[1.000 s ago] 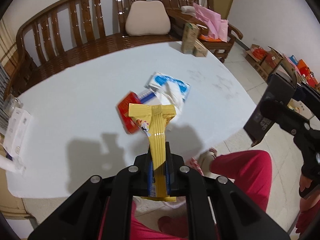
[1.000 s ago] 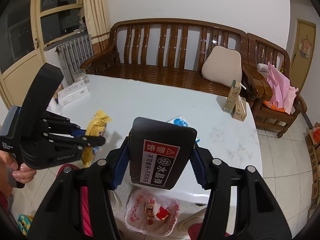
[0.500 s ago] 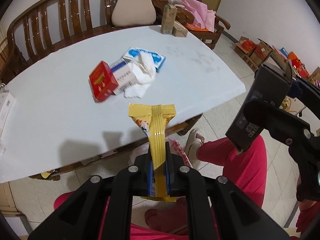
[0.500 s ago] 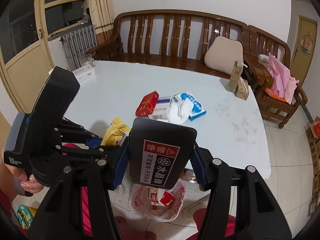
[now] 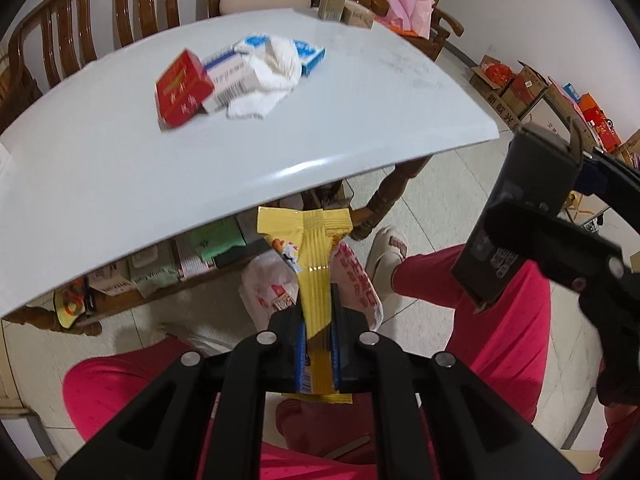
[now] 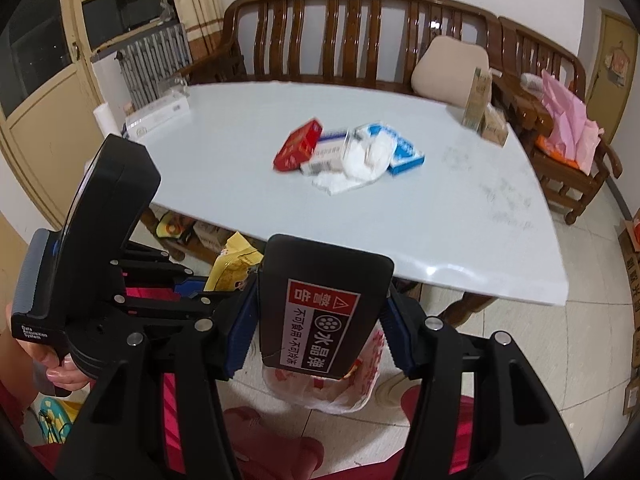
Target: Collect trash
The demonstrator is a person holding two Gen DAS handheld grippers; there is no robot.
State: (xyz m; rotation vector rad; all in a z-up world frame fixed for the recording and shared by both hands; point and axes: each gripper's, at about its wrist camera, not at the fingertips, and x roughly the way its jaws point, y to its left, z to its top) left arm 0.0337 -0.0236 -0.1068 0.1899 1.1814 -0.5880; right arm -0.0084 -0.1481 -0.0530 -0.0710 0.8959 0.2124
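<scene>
We see the plastic bag partly hidden behind the black pack. Its contents stay unclear. The red box print blurs.

"水晶牌" and "警告" on black box

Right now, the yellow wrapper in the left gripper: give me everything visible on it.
The yellow wrapper is a flat, glossy snack packet with lengthwise ribs, a flared crimped top end and a small cartoon print on one side. The left gripper is shut on its lower part, with a short bottom edge poking out behind the fingers. It stands upright out of the jaws, off the table, just past the near edge and above the white plastic bag on the floor. In the right wrist view it looks crumpled.
</scene>
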